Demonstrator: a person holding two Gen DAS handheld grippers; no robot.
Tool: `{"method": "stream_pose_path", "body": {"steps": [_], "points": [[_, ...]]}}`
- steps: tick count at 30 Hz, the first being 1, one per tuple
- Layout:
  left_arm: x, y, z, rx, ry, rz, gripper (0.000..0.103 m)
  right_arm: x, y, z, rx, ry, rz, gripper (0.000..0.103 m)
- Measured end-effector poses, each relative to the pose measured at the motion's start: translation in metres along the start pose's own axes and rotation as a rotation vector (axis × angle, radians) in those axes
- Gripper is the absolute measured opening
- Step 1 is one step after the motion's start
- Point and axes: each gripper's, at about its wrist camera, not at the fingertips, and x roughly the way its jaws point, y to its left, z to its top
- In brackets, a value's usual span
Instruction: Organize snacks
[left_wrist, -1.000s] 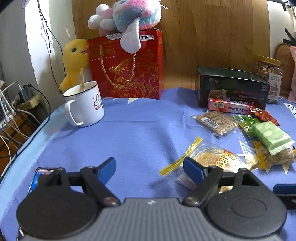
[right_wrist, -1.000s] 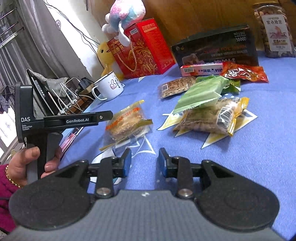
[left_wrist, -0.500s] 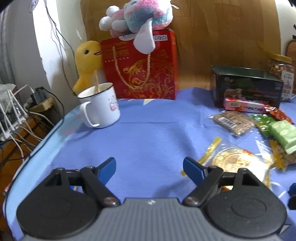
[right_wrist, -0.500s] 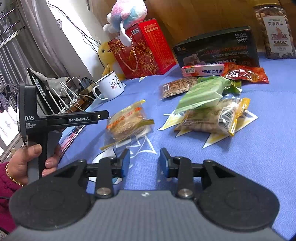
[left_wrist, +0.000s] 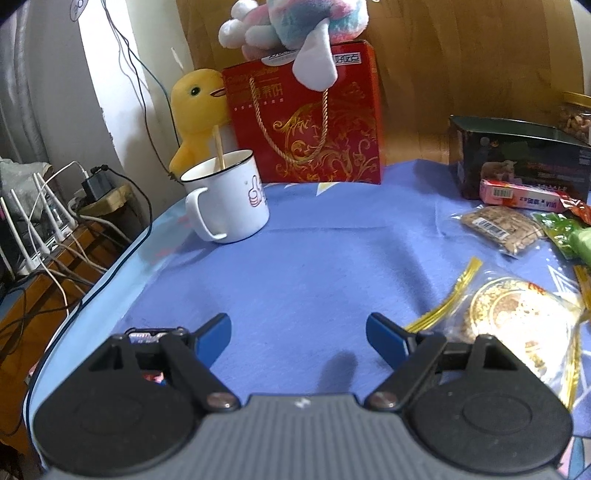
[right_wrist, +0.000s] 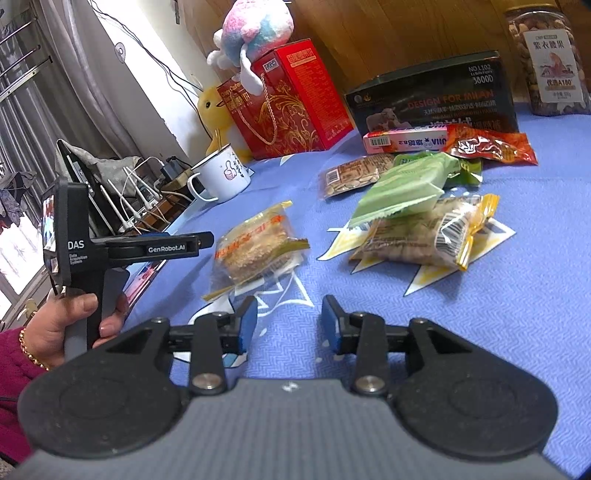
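Note:
Several snack packets lie on the blue tablecloth. A clear bag with a round golden cake lies closest, just right of my left gripper, which is open and empty. My right gripper hovers over bare cloth in front of that bag; its jaws are opening with nothing between them. Further back sit a seed packet, a green packet, a yellow-edged packet, a red packet and a pink box.
A white mug stands at the left, with a red gift box and plush toys behind it. A dark box and a nut jar stand at the back. A hand holds the left gripper. Cables run beyond the table's left edge.
The left gripper's view has swung left, so the mug and red box sit more central and the snacks nearer the right edge. The right gripper's jaws have spread a little wider.

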Motion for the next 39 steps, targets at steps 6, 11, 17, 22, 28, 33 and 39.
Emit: {"method": "stream_pose_path", "body": {"steps": [6,11,17,22,28,33,39], "points": [[0.004,0.008,0.001,-0.010,0.005,0.040,0.083,0.000,0.001,0.000,0.000,-0.003,-0.001,0.042],[0.008,0.017,0.000,-0.021,0.007,0.079,0.084,-0.001,0.001,-0.001,0.001,-0.004,-0.002,0.043],[0.010,0.024,-0.001,-0.030,0.006,0.106,0.084,0.000,0.001,-0.001,0.001,-0.005,-0.004,0.044],[0.011,0.027,-0.002,-0.037,0.006,0.119,0.085,0.000,0.001,-0.001,0.000,-0.006,-0.004,0.044],[0.012,0.030,-0.003,-0.045,0.007,0.131,0.085,-0.001,0.002,-0.001,-0.003,-0.006,-0.004,0.044],[0.013,0.031,-0.004,-0.048,0.006,0.130,0.085,-0.001,0.001,-0.001,-0.004,-0.008,-0.004,0.044],[0.000,0.041,-0.002,-0.117,-0.004,0.012,0.086,-0.007,0.011,0.014,-0.055,-0.010,0.009,0.046]]}}
